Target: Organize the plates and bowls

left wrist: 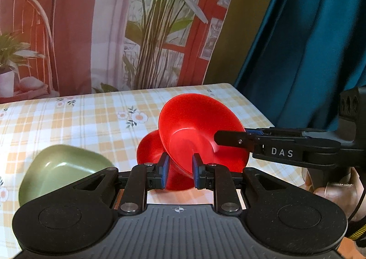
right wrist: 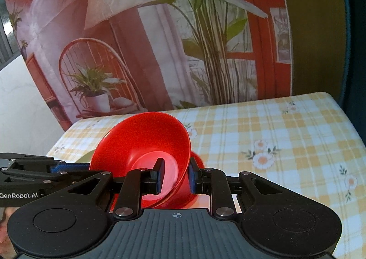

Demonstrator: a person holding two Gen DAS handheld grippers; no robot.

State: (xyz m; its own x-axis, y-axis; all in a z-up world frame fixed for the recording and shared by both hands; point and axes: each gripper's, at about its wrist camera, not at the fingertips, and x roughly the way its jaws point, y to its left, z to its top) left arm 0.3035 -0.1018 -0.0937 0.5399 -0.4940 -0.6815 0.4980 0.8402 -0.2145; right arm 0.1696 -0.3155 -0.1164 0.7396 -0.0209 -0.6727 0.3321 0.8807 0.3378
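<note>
A red bowl (left wrist: pixel 196 130) is held tilted above the checked tablecloth (left wrist: pixel 80 121), its opening turned sideways. My left gripper (left wrist: pixel 178 173) is shut on the bowl's near rim. My right gripper (right wrist: pixel 175 177) is shut on the opposite rim of the same red bowl (right wrist: pixel 146 144); its fingers (left wrist: pixel 231 138) reach into the left wrist view from the right. A second red bowl (left wrist: pixel 149 149) sits on the cloth behind and below the held one. A green bowl (left wrist: pixel 61 169) lies to the left of my left gripper, tipped toward me.
The table (right wrist: pixel 286 135) ends at a printed backdrop with plants and a chair behind. A blue curtain (left wrist: pixel 308 41) hangs at the right edge. The tablecloth stretches to the right in the right wrist view.
</note>
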